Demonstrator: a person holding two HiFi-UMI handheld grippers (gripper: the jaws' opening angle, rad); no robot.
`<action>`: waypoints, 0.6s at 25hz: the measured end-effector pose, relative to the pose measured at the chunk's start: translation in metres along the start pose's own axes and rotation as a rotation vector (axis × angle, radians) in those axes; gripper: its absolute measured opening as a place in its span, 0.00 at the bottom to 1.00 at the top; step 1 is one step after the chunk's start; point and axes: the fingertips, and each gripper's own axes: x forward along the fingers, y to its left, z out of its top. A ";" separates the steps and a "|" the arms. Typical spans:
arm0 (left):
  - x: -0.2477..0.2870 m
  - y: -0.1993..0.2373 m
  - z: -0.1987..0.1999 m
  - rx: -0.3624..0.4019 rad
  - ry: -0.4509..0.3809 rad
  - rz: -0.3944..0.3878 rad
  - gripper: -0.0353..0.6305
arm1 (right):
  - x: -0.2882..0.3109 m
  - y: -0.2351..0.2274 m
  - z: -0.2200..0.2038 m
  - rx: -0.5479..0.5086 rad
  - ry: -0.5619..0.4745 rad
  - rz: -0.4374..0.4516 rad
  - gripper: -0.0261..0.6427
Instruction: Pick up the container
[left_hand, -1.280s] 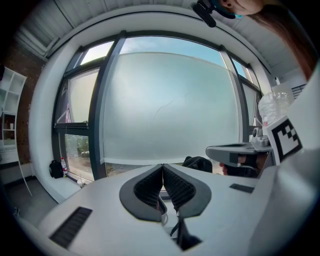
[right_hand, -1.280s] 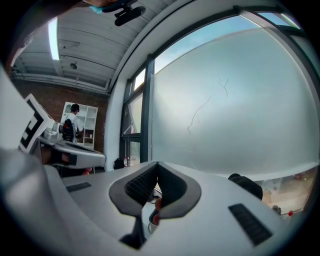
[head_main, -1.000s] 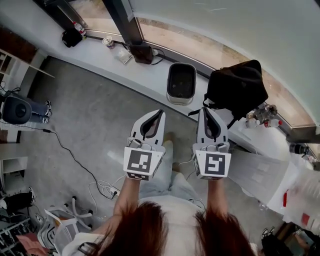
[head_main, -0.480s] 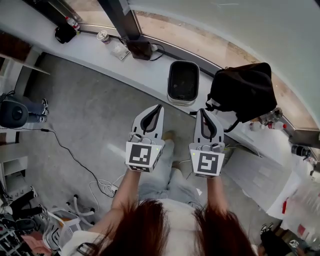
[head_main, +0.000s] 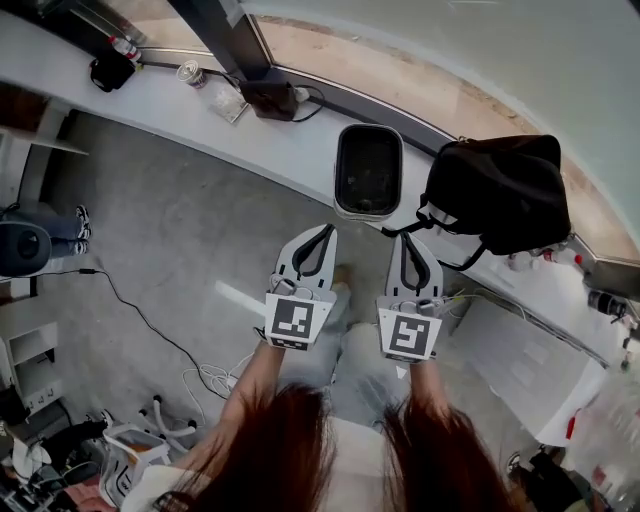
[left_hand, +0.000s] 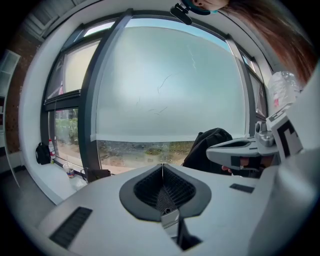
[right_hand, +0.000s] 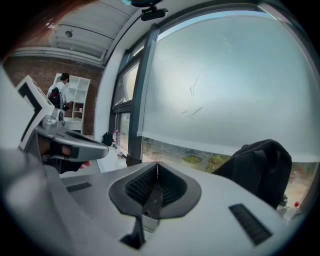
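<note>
A: Ahead of your left tool (head_main: 326, 231) and right tool (head_main: 405, 238), a little beyond their tips and about midway between the two, one container (head_main: 366, 209) sits on the table (head_main: 270, 125). You haven't touched it, so I'd say the pickup has not begun.

B: Agreed. Both of your tools are pressed together with nothing between the jaws, and they hang over the floor short of the table edge. By my reckoning everything is left: reach forward, spread a tool, take the rim, lift.

A: Count it out for yourself. Two tools, one container.

B: One black bag (head_main: 497, 190) too, just right of the container and ahead of your right tool. One cup (head_main: 188, 72) is far off to the left of your left tool.

A: Small things past the bag are too blurred for you to count.
</note>
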 end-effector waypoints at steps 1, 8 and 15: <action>0.004 0.001 -0.006 -0.005 0.005 -0.001 0.08 | 0.003 -0.001 -0.006 0.002 0.009 -0.001 0.08; 0.031 0.011 -0.048 -0.032 0.035 0.032 0.08 | 0.024 -0.005 -0.047 -0.015 0.030 0.044 0.08; 0.047 0.014 -0.088 -0.070 0.044 0.093 0.08 | 0.038 -0.005 -0.100 -0.029 0.073 0.119 0.08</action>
